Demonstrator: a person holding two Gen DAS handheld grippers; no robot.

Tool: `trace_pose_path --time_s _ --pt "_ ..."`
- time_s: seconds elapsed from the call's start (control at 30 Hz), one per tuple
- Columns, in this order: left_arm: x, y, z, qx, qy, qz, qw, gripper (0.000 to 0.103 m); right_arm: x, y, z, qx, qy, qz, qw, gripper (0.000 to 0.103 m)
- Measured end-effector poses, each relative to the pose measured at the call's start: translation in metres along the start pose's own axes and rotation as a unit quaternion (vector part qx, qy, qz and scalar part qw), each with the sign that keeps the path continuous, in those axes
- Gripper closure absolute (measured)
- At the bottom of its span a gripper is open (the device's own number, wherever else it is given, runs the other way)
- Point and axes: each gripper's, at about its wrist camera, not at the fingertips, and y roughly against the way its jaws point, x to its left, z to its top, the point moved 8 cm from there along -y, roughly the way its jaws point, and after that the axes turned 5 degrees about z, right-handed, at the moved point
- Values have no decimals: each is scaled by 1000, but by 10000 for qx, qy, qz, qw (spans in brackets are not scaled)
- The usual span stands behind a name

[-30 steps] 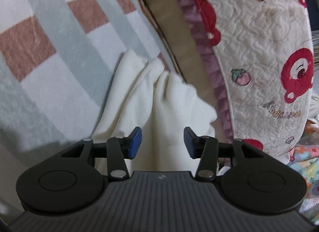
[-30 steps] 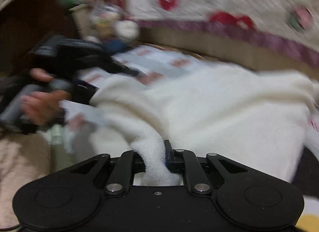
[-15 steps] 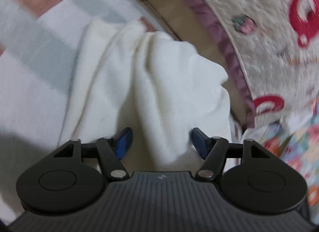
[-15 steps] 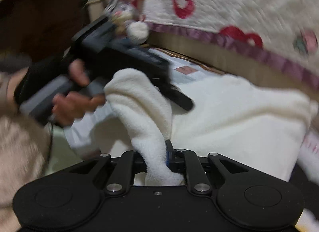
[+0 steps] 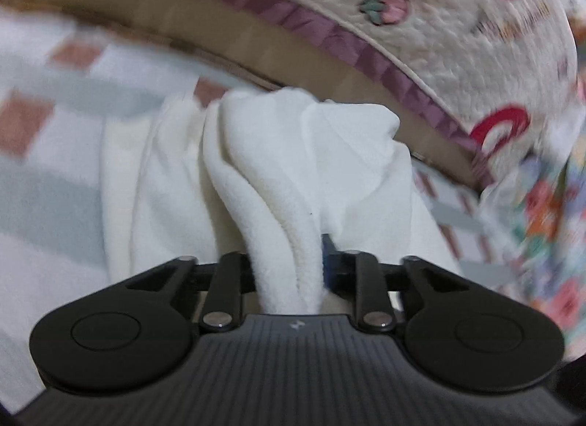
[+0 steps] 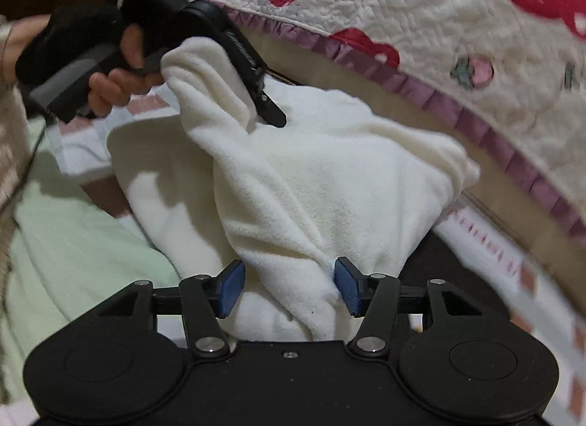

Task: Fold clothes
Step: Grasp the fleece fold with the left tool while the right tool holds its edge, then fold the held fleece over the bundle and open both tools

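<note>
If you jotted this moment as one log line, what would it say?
step: folding white fleece garment | left tongs: clamped on fleece fold | right tongs: just opened, fleece between pads, released

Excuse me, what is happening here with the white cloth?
A person is folding a cream fleece garment on a checked blanket, with a gripper in each hand. The left gripper is shut on a bunched fold of the fleece, having just closed. The right gripper has just opened; the fleece lies between its blue pads but is no longer pinched.
</note>
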Motion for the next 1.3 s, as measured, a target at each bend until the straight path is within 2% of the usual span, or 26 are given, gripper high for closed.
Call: trace_pose_path --time_s 0.07,0.13,0.17,0.23,0.27,0.3,0.33,0.4,0.43,0.47,0.53,0.6,0.63,0.7,0.8,0.87,0.93,1.0,1.07,1.1,1.13,1.23,1.3 --pt "-6 23 10 -384 -284 124 9988 87 2 5 6 -93 76 -106 9999 45" --pt "-5 57 19 -702 63 -69 9975 87 -2 12 8 -217 64 -214 9995 45" --pt "1 61 17 -674 184 -11 9976 87 -5 13 8 -226 77 -300 9993 45" --pt "17 62 9 -535 392 183 9976 86 -11 5 -3 111 248 -635 9976 43" --pt "26 55 2 -321 484 247 9980 86 -13 1 -9 179 188 -657 9975 43" --pt "35 46 -7 -72 574 302 9979 86 -16 -1 -14 232 40 -632 9977 43" --pt "38 41 -9 44 586 376 9976 86 -20 -2 -14 233 -358 -467 9980 41" --pt "41 39 -7 82 551 476 9973 86 -26 -5 -9 194 -1073 -111 9940 42" --pt "41 43 -2 -12 583 424 9974 86 -25 -5 -3 126 -1138 63 9934 65" --pt "42 47 2 -109 629 359 9973 86 -22 -3 4 57 -1149 217 9931 74" --pt "51 50 5 -128 787 287 9964 86 -14 7 12 32 -834 277 9961 81" --pt "65 44 -3 186 1202 30 9926 85 -14 6 5 165 -748 295 9966 84" --pt "71 40 -9 325 1467 -111 9886 85 -16 4 -1 213 -797 310 9961 84" --pt "74 36 -14 423 1481 -103 9880 85 -13 2 -6 270 -708 302 9967 84" --pt "65 36 -12 327 989 174 9944 84 -3 1 -8 331 -306 227 9987 83" --pt "67 37 -11 308 1047 181 9939 80 -2 0 -9 366 -253 228 9987 83" --pt "72 41 -8 269 1225 201 9919 73 -5 1 -12 382 -438 293 9979 83" --pt "85 55 -5 105 1660 197 9859 72 -3 2 -15 385 -553 295 9973 82" --pt "87 77 -1 -266 1891 127 9815 75 -1 2 -15 410 -544 272 9973 81" --pt "87 89 1 -462 1994 89 9788 72 -1 2 -16 412 -560 288 9972 80" --pt "82 96 -1 -498 1989 -12 9787 68 -2 1 -16 414 -575 304 9970 79" --pt "58 103 -15 -277 1655 -300 9854 55 -3 -2 -17 419 -753 375 9956 70" --pt "41 92 -26 136 1100 -86 9938 51 -5 -4 -18 422 -901 427 9941 69"
